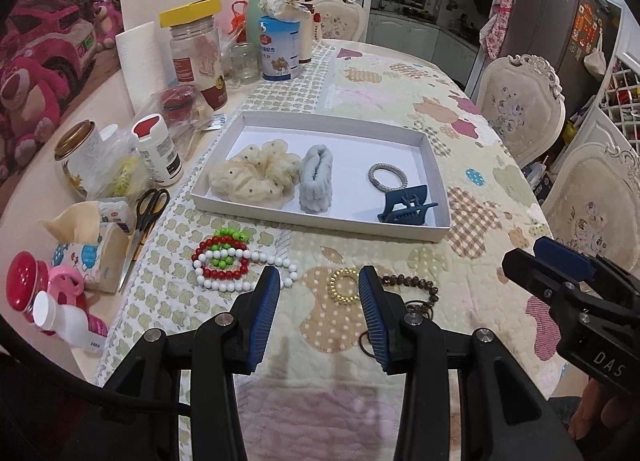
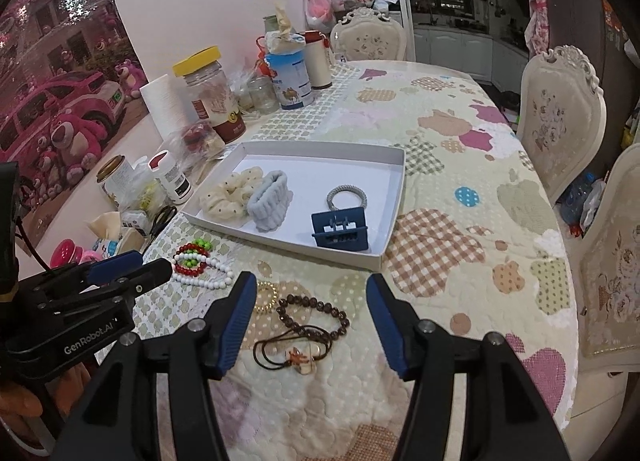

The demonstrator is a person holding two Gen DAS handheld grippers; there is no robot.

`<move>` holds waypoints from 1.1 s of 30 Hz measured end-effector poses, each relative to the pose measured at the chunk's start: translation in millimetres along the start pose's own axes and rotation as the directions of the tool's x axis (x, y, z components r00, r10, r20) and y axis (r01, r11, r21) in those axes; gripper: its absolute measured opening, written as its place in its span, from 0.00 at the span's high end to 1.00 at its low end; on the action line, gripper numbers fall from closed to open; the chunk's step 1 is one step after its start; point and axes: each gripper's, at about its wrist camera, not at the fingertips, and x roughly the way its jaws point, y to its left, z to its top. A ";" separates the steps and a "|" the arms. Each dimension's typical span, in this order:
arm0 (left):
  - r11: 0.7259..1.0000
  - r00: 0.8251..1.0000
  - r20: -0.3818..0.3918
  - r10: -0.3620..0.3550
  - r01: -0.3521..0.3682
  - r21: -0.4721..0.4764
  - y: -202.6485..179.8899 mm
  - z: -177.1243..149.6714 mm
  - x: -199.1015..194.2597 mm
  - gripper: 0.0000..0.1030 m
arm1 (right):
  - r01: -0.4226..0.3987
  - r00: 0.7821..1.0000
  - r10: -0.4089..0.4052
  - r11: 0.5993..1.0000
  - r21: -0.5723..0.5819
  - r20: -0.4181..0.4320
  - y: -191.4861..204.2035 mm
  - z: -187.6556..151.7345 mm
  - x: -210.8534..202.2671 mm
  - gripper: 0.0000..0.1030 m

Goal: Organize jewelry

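A white tray (image 1: 434,177) (image 2: 394,197) holds a cream scrunchie (image 1: 256,173), a pale blue scrunchie (image 1: 316,179), a grey hair tie (image 1: 385,176) and a blue claw clip (image 1: 404,205). In front of it on the quilt lie red, green and white bead bracelets (image 1: 224,261), a gold coil tie (image 1: 345,285), a brown bead bracelet (image 2: 314,317) and a dark cord with a charm (image 2: 296,355). My left gripper (image 1: 319,281) is open and empty, its jaws either side of the gold coil tie. My right gripper (image 2: 311,287) is open and empty above the brown bracelet.
Jars, bottles, a paper towel roll, a tissue pack (image 1: 92,249) and scissors (image 1: 146,217) crowd the table's left side. Chairs (image 2: 560,117) stand along the right edge. The right gripper also shows in the left wrist view (image 1: 568,273).
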 end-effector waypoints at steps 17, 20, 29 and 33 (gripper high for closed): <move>1.000 1.000 -0.022 -0.004 0.004 -0.014 -6.8 -11.9 -1.5 0.62 | 0.022 1.000 -0.022 1.000 0.007 -0.011 -13.2 -12.7 -10.5 0.40; 0.999 1.000 -0.024 -0.001 0.000 -0.032 -0.5 -13.7 -2.1 0.62 | 0.016 1.000 -0.016 1.000 0.007 -0.015 -13.2 -13.5 -9.7 0.40; 0.995 0.998 -0.052 0.018 -0.023 -0.096 32.8 -23.4 0.9 0.62 | 0.012 0.999 -0.011 1.000 0.013 -0.041 -16.5 -21.5 -1.1 0.40; 0.989 0.996 -0.073 0.041 -0.051 -0.140 56.1 -29.5 4.5 0.62 | 0.006 0.998 -0.005 1.000 0.007 -0.068 -19.7 -31.5 10.4 0.40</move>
